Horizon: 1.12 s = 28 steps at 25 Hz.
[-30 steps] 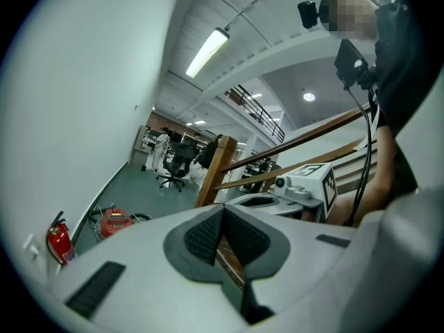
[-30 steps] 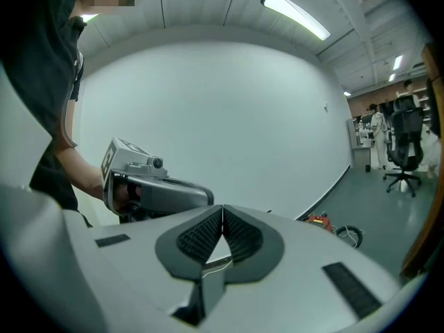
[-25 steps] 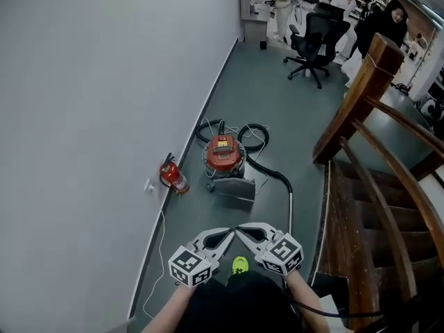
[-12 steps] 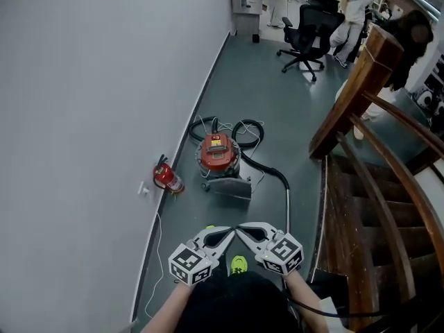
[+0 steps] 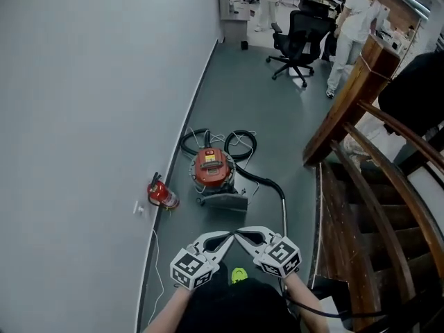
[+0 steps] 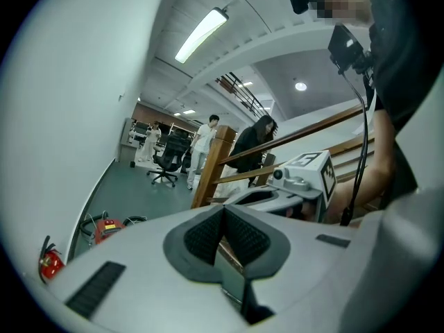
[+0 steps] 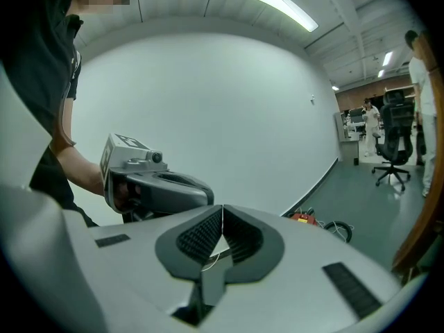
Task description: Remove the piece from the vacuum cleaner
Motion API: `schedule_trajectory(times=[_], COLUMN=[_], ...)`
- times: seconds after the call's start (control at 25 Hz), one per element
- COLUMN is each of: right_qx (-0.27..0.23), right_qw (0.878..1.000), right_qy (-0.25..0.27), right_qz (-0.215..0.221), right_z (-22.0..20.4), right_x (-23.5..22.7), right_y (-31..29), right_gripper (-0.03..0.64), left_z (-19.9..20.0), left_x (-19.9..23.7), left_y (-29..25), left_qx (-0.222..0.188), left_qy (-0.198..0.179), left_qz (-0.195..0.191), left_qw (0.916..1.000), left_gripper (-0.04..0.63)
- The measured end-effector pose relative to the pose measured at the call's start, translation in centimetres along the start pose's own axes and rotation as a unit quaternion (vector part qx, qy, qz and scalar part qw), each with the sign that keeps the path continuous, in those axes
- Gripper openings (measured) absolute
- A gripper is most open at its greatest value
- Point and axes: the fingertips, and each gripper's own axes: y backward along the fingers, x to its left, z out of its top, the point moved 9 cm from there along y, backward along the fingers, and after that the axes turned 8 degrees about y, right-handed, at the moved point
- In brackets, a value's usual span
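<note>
1. The vacuum cleaner, red and round, stands on the grey floor near the white wall, well ahead of both sets of fingers and untouched by either. A grey flat part lies against its near side. Its black hose loops behind it and runs round to a pale tube that reaches back towards the right gripper.
2. The left gripper and right gripper are held side by side, tips nearly meeting. In each gripper view the ribbed fingers are pressed together with nothing between them.
3. Count: one vacuum cleaner, one red fire extinguisher by the wall just left of it, one black office chair further down the room, two grippers, and three other people at the far end and by the wooden stair rail.
4. Against a second ago, the vacuum cleaner sits lower in the head view and closer to the fingertips. The person in the white shirt has come up to the stair post, and the person in dark clothes now fills the right edge. The fingers are closed as before
</note>
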Motion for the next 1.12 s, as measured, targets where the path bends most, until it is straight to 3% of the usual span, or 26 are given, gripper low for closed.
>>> schedule_trajectory(times=[0.32, 0.64, 0.76, 1.12], right_qx=[0.017, 0.026, 0.029, 0.032], right_qw=[1.0, 0.999, 0.998, 0.998], right_qy=[-0.001, -0.007, -0.007, 0.002], right_qz=[-0.011, -0.039, -0.051, -0.055], right_z=[1.5, 2.7, 2.9, 2.3], right_x=[-1.9, -3.3, -4.3, -5.6], right_y=[-3.6, -6.4, -7.5, -9.6], right_gripper=[0.015, 0.015, 0.015, 0.015], left_z=[1.8, 3.5, 4.1, 3.5], left_x=[4.3, 7.7, 9.0, 11.5], left_y=[-0.2, -0.4, -1.0, -1.5], left_qx=[0.011, 0.027, 0.024, 0.01], left_qy=[0.003, -0.024, -0.038, -0.032], left_qz=[-0.016, -0.036, -0.041, -0.045], left_qw=[0.9998, 0.9987, 0.9981, 0.9984], left_gripper=[0.008, 0.008, 0.008, 0.008])
